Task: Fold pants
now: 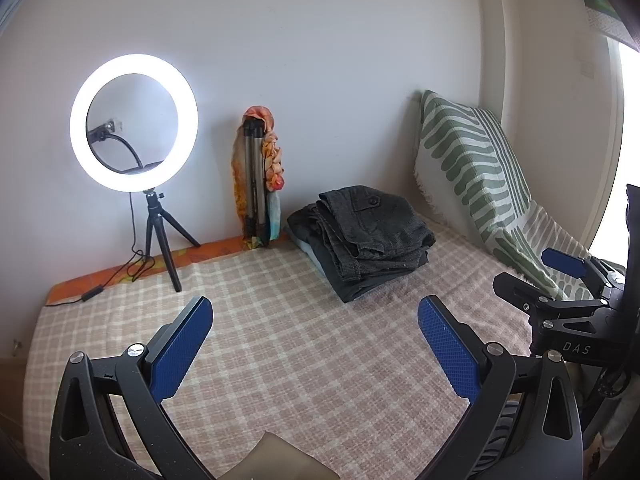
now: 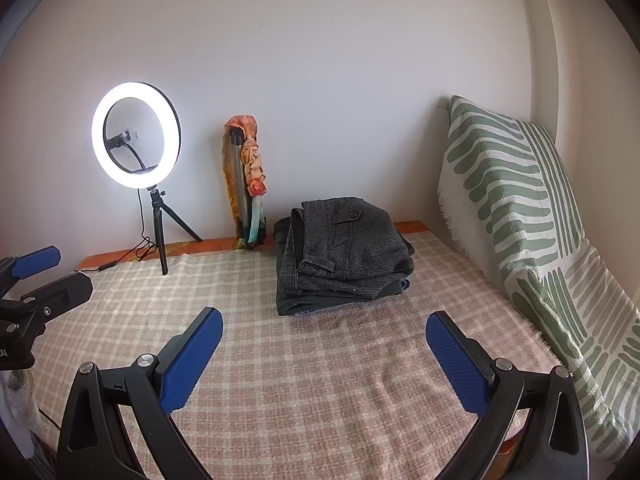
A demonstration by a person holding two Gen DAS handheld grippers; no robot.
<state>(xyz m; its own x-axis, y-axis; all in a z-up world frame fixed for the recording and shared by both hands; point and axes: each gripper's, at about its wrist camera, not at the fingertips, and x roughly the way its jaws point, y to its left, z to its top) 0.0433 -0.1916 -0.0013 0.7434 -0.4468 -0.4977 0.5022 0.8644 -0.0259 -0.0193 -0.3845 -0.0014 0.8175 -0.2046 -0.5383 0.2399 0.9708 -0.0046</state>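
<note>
Checked bed (image 2: pixel 320 380): folded pants (image 2: pixel 344 256), ring light (image 2: pixel 136 136), pillow (image 2: pixel 520 208).

Dark grey pants (image 2: pixel 344 252), pink-and-cream checked blanket (image 2: pixel 320 380), green-striped white pillow (image 2: pixel 516 184), blue-padded claws

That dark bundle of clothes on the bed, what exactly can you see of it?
The pile of folded pants sits on the checked bedspread, toward the wall. On top lies a grey, finely flecked, woolly-looking pair, folded flat, showing a buttoned pocket flap. Beneath it are darker folded layers, with a sliver of light blue fabric at the bottom. It sits beside the green-patterned pillow, not touching it. Neither gripper touches it.
</note>
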